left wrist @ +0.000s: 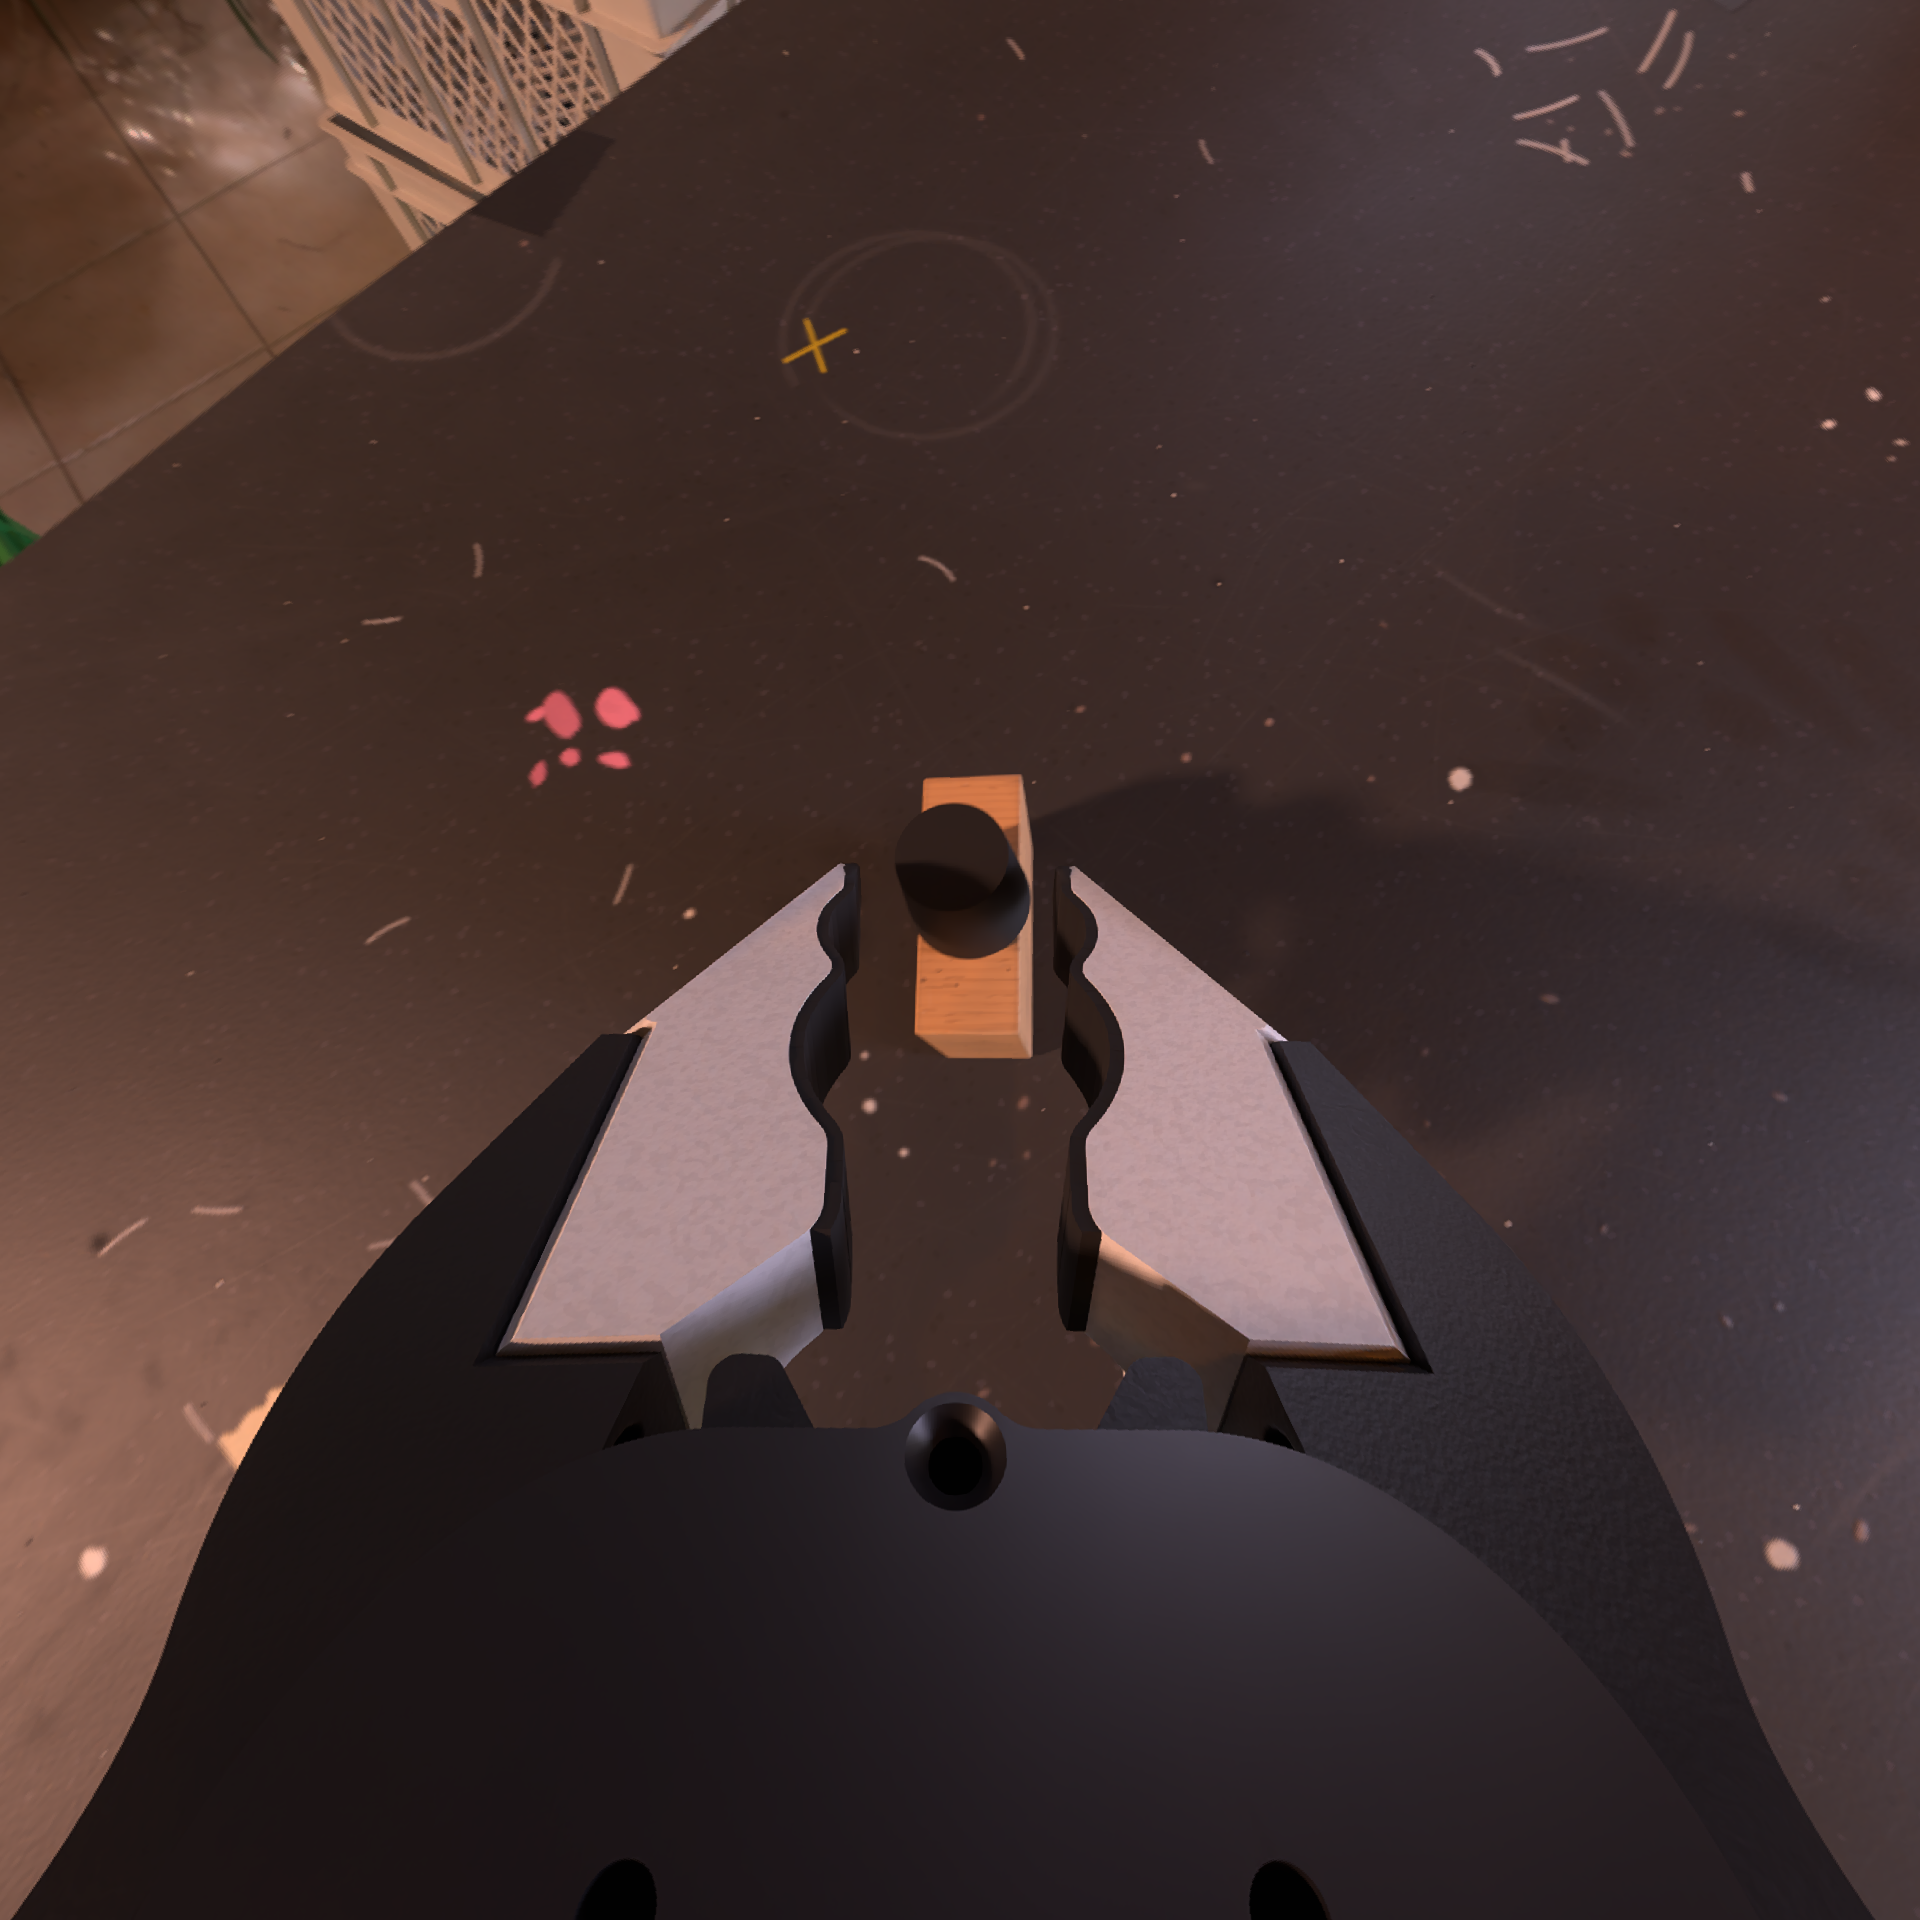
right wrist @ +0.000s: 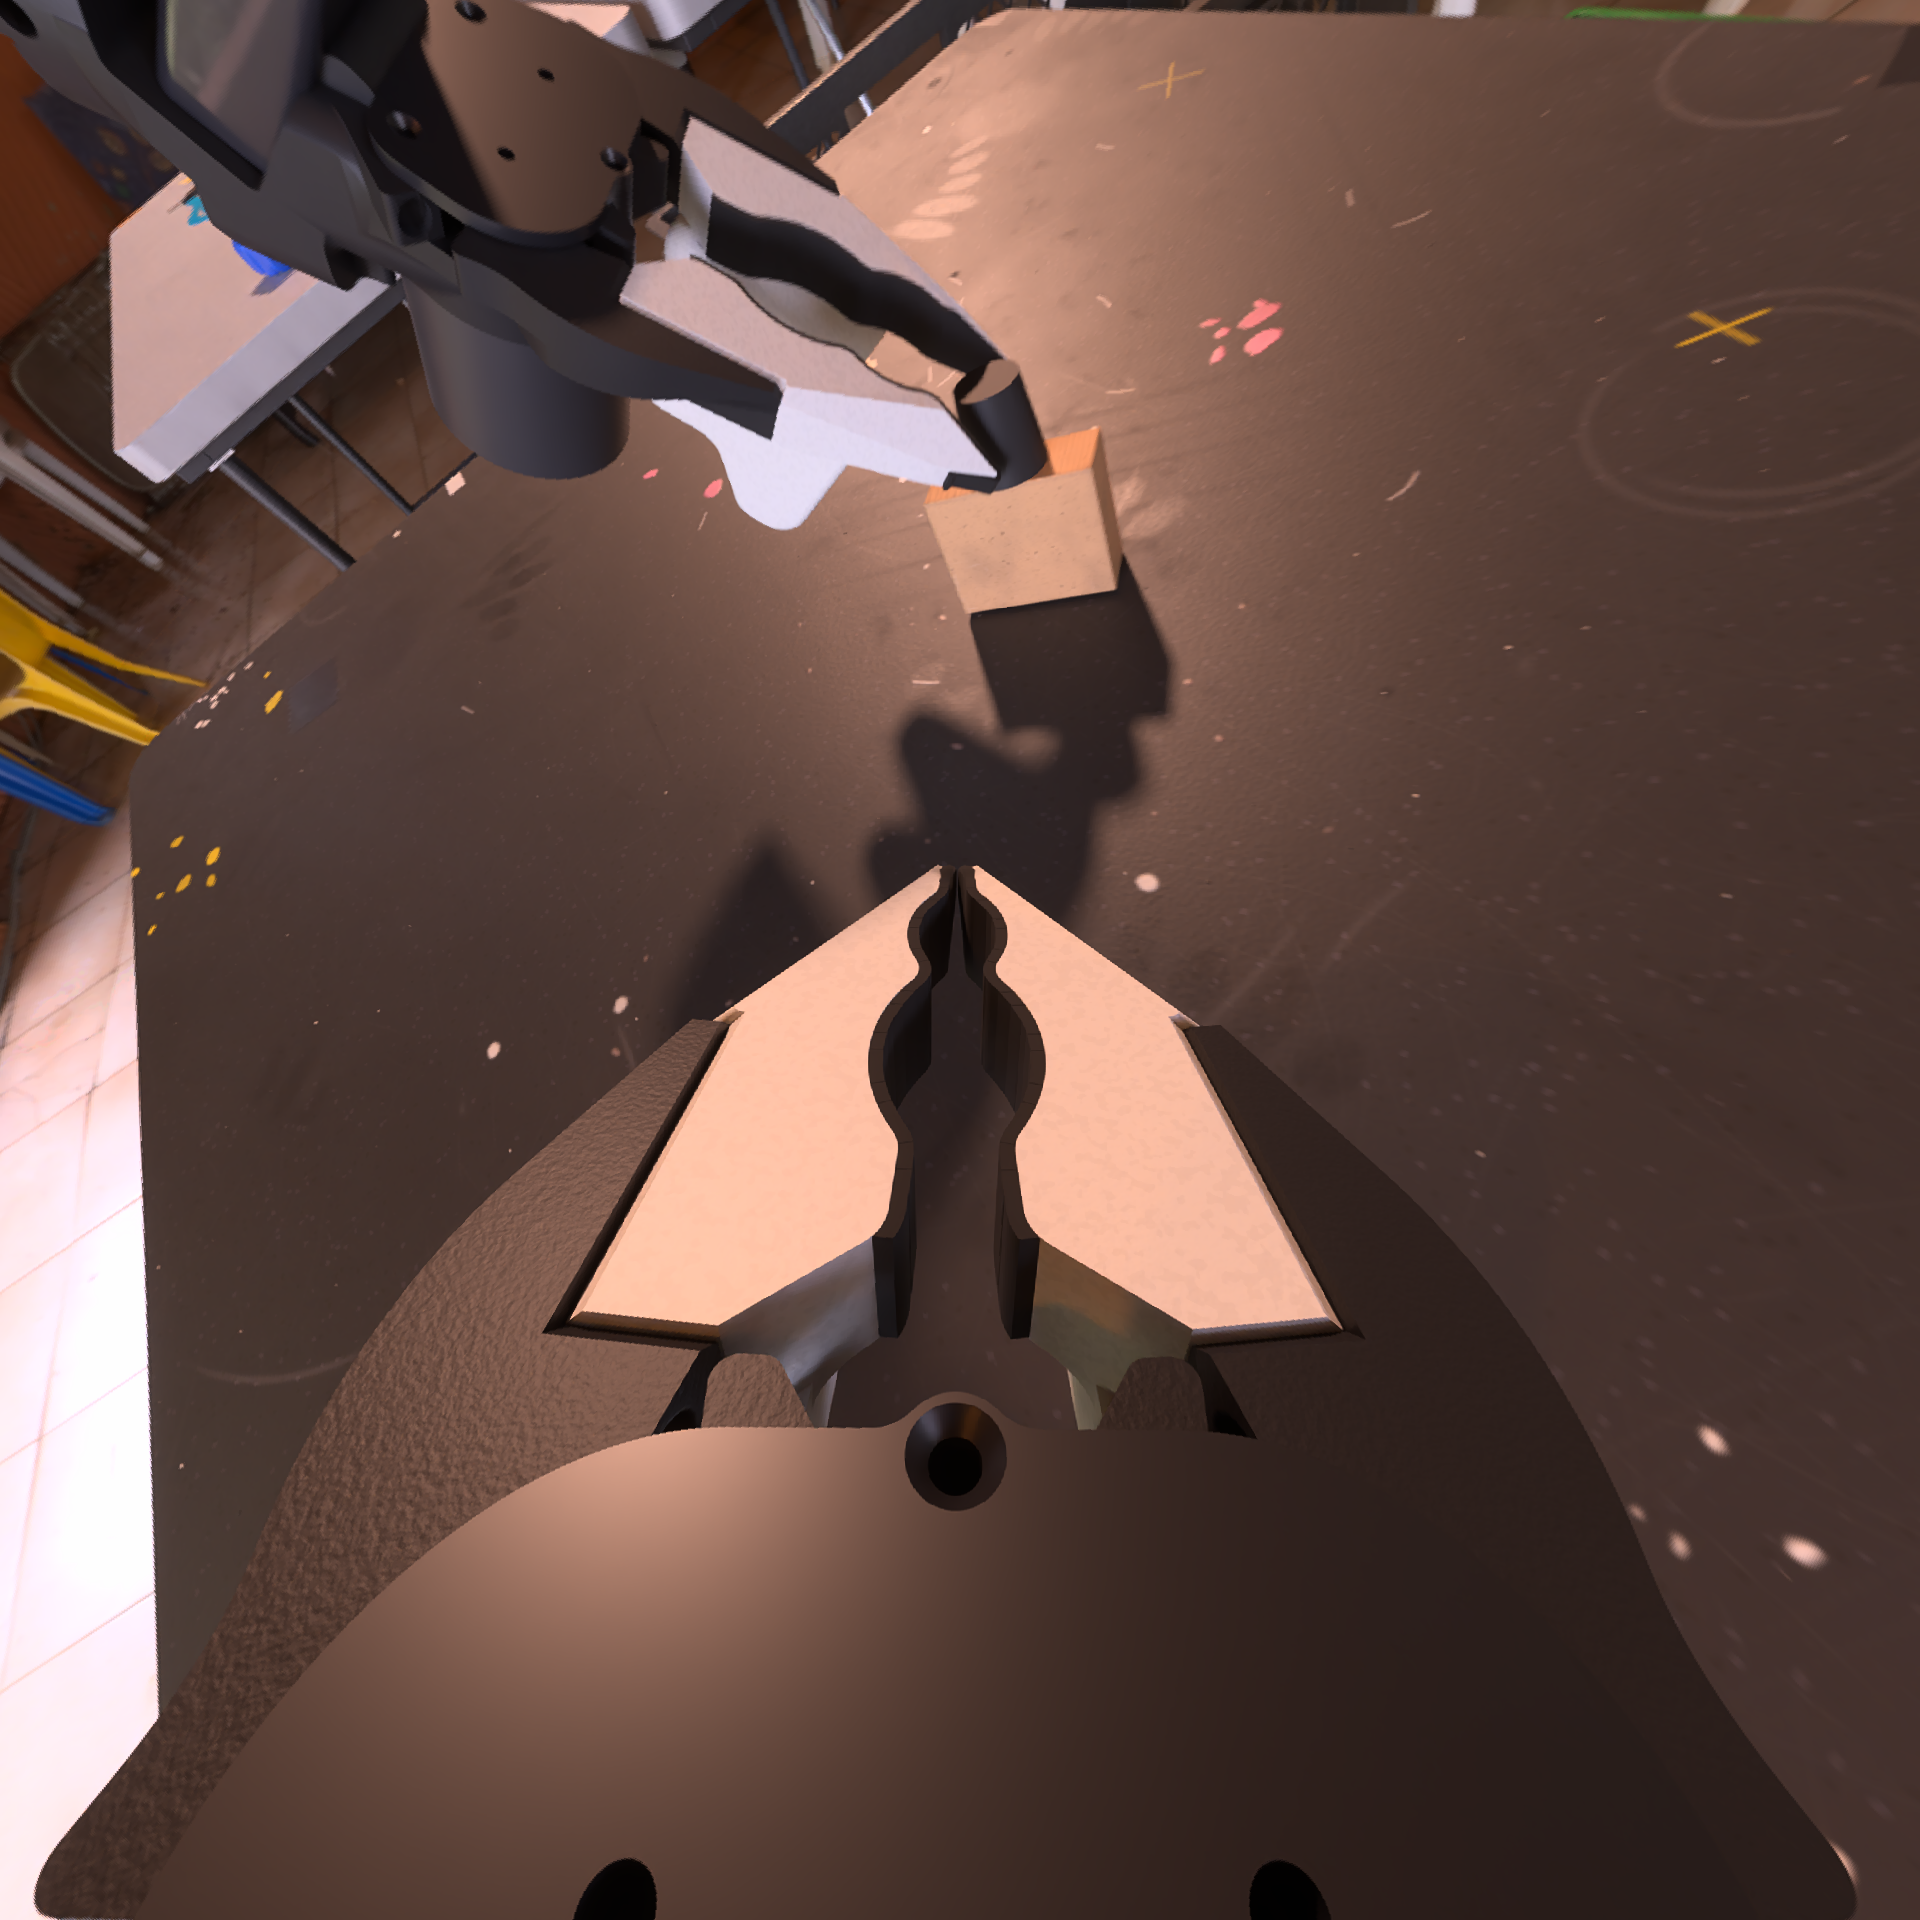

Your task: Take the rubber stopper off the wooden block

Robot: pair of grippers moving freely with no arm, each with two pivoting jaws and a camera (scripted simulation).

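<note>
Black rubber stopper [left wrist: 961,881] sat on top of the wooden block [left wrist: 975,1000], block on the dark, scuffed table [left wrist: 1351,520]. Left gripper [left wrist: 957,883] jaws wide, flanking the stopper, contact unclear. Right gripper [right wrist: 957,875] closed empty, well back from block.

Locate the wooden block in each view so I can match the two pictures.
Left wrist view: the wooden block lies just below centre, between the open left claw tips, with the rubber stopper on top.
Right wrist view: the block sits above centre, under the left claw.
Shared landmark: the pink paint spots on the dark table.
</note>
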